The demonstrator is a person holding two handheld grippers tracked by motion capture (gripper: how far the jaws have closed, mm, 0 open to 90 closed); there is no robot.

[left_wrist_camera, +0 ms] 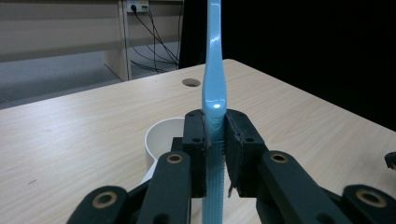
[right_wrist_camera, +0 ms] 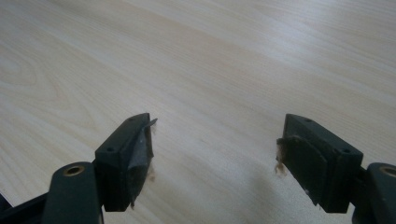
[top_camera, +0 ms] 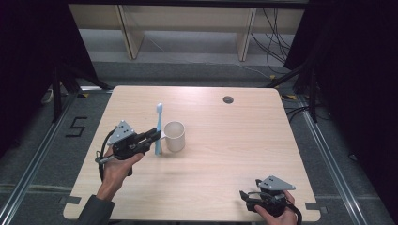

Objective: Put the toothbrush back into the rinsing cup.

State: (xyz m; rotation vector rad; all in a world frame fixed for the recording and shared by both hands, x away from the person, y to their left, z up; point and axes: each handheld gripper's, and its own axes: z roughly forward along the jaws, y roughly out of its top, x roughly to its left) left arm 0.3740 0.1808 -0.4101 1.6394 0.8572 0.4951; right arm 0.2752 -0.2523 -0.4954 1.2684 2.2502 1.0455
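A light blue toothbrush (top_camera: 158, 129) stands upright in my left gripper (top_camera: 155, 136), whose pads are shut on its handle. In the left gripper view the toothbrush (left_wrist_camera: 214, 88) rises between the two black pads, its head out of frame at the top. A white cup (top_camera: 175, 135) stands on the table just right of the brush; in the left gripper view the cup (left_wrist_camera: 161, 137) sits just behind and left of the jaws. My right gripper (top_camera: 244, 196) rests near the table's front right edge, and its jaws (right_wrist_camera: 215, 156) stand wide open over bare wood.
The light wooden table (top_camera: 225, 140) has a round cable hole (top_camera: 228, 99) near its far edge. Beyond it are wooden furniture legs and cables on the floor. Black curtains flank both sides.
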